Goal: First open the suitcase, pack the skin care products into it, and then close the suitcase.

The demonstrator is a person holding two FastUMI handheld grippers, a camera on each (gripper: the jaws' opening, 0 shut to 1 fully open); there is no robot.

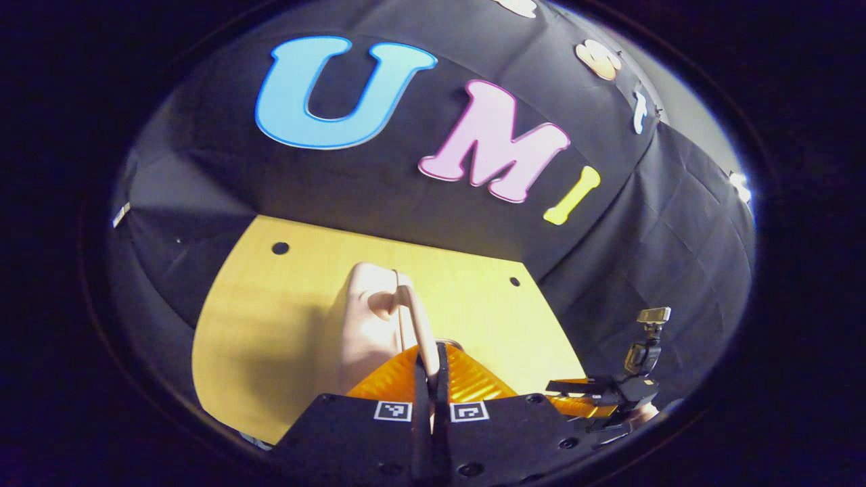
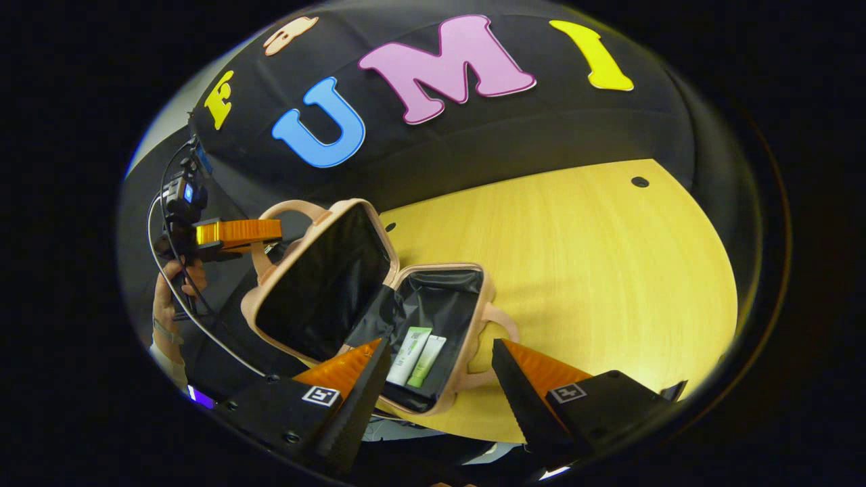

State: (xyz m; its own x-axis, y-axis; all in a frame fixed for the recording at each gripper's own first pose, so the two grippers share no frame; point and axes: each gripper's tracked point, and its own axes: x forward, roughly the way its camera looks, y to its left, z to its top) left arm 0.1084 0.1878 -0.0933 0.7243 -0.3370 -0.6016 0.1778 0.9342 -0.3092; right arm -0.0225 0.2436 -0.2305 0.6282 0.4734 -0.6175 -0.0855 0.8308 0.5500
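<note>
Closing step at hand – lid held, tubes packed

I have my left gripper [image 1: 434,368] clamped together on the handle edge of the small pink hard-shell suitcase [image 2: 379,304], holding its lid [image 2: 318,281] propped up. My right gripper [image 2: 440,379] hangs spread apart, with the two pale skin care tubes [image 2: 417,355] lying in the black-lined base just ahead between its fingers. Packing looks done. Next, I judge: swing the lid down over the base on the yellow wooden table [image 2: 609,270]
</note>
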